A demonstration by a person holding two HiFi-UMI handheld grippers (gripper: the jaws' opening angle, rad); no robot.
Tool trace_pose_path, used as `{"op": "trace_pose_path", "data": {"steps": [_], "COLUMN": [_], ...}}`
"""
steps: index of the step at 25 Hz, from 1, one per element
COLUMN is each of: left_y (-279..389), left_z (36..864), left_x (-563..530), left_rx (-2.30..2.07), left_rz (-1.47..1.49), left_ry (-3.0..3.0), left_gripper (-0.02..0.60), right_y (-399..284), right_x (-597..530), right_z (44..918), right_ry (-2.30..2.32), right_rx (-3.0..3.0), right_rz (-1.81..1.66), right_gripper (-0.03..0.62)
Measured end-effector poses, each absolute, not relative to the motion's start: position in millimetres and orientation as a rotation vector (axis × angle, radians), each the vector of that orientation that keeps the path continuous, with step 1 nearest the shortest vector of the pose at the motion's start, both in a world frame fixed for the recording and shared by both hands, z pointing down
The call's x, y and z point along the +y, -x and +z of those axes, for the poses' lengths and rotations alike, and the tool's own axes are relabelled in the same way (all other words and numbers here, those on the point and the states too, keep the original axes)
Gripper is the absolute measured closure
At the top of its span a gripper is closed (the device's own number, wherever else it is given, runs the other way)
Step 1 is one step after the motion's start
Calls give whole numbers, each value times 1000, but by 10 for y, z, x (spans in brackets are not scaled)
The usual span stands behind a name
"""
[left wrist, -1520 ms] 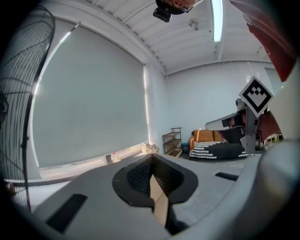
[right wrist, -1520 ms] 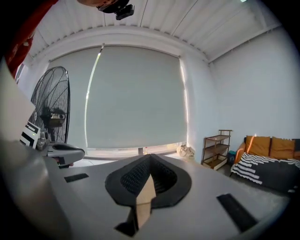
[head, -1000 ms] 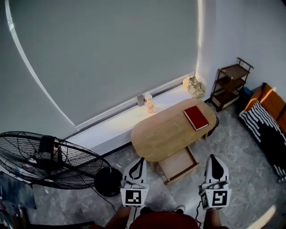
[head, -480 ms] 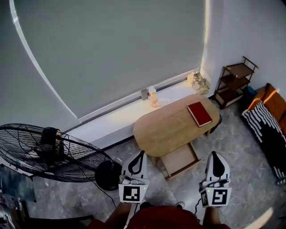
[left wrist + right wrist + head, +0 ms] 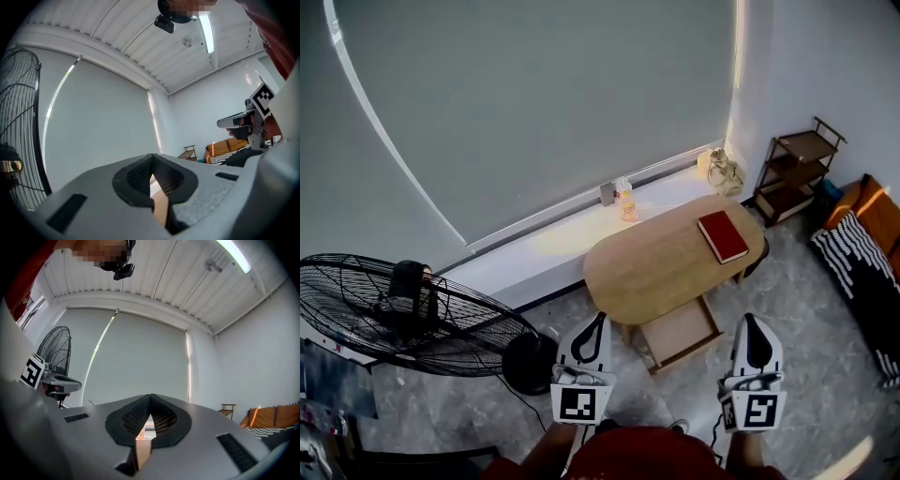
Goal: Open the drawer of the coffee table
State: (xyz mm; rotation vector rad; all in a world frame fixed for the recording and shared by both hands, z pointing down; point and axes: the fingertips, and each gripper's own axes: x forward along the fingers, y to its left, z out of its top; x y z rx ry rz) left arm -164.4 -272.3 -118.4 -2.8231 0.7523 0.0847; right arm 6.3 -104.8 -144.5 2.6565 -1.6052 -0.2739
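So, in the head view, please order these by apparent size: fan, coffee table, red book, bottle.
1. fan, though nearer the camera, so its lead is unsure
2. coffee table
3. red book
4. bottle

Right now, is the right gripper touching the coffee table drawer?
Apart. The head view shows a strip of floor between the right gripper and the pulled-out drawer.

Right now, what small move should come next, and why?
Probably no further pull, just lower both grippers: the drawer already stands pulled out from under the coffee table, and the left gripper and right gripper are shut, empty and clear of it.
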Motion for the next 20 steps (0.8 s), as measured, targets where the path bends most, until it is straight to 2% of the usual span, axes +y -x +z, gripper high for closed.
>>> {"op": "trace_pose_path", "data": {"steps": [8, 20], "left_y": [1667, 1606], "left_z": [-1156, -1062], "left_x": [-2620, -2544], "left_rx": [757, 797], "left_rz": [75, 73], "left_ry": [2837, 2855], "left_gripper": [574, 574], "right_y": [-17, -103], "right_x": [-979, -809], "right_z": [-1332, -1389], "right_ry": [-2623, -2670], "right_rx": [-1608, -1613], "right_rz": [-160, -231], "right_gripper": [595, 595]}}
